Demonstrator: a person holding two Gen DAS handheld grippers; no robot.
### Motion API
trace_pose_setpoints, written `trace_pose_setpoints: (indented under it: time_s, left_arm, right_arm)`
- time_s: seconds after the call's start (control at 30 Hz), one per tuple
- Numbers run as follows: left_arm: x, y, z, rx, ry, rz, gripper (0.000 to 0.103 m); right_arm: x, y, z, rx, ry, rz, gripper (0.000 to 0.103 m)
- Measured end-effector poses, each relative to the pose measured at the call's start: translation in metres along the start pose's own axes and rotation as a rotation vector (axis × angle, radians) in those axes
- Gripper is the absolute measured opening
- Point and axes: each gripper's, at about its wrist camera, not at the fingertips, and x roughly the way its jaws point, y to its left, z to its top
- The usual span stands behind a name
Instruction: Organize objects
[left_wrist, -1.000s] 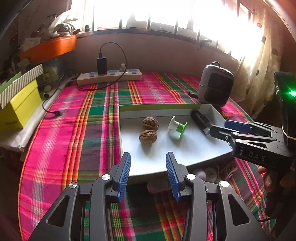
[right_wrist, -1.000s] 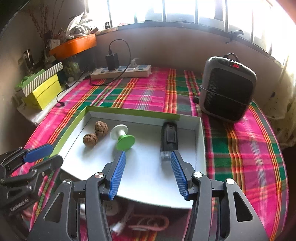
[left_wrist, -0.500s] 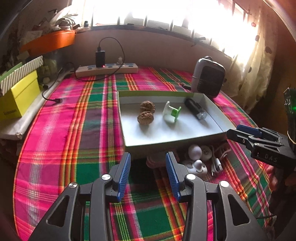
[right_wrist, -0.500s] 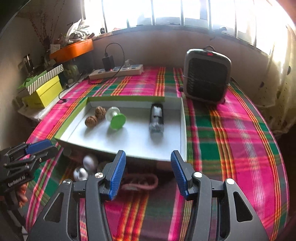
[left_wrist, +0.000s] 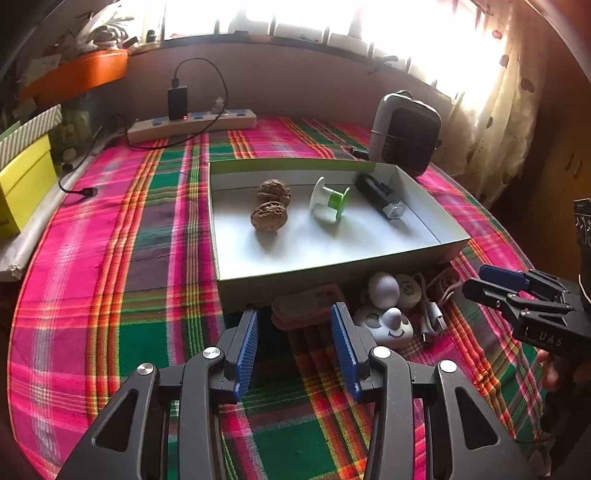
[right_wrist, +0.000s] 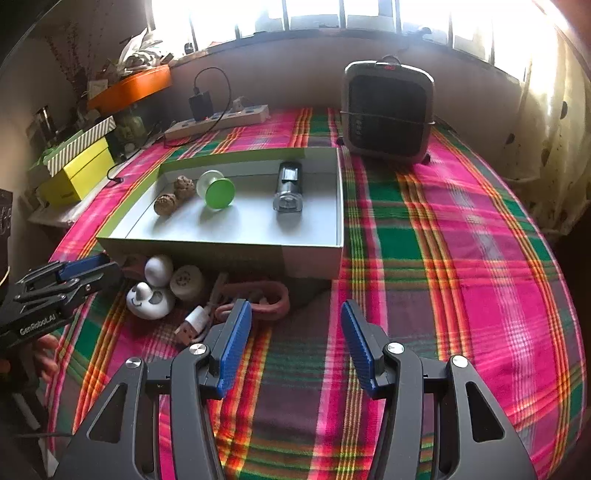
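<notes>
A shallow white box with green edges lies on the plaid cloth. It holds two walnuts, a green-and-white spool and a black flashlight. In front of the box lie white round gadgets, a white USB cable and a pink loop. My left gripper is open and empty, just short of a pink item. My right gripper is open and empty, near the pink loop.
A grey fan heater stands behind the box at the right. A power strip with a black charger lies at the back. A yellow box sits at the left edge. Curtains hang at the right.
Both grippers have pulled back from over the box toward the near side of the table. The small items in front of the box have come into view. Both stay open.
</notes>
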Motion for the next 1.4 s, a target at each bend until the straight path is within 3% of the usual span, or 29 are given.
trace_pose_setpoints:
  time_s: [0.43, 1.03, 1.2, 1.4]
  left_arm:
    - [0.002, -0.009, -0.002, 0.031, 0.012, -0.038, 0.038]
    - [-0.009, -0.028, -0.016, 0.093, 0.032, -0.102, 0.038]
    - [-0.017, -0.025, -0.016, 0.093, 0.006, -0.076, 0.038]
    - [-0.016, -0.013, -0.009, 0.062, -0.006, -0.035, 0.038]
  right_arm:
    - [0.016, 0.006, 0.009, 0.042, 0.022, 0.043, 0.058]
    - [0.01, 0.011, 0.006, -0.034, 0.053, -0.078, 0.06]
    - [0.004, 0.01, 0.001, -0.081, 0.058, -0.151, 0.06]
    - [-0.004, 0.011, 0.001, -0.062, 0.047, -0.159, 0.06]
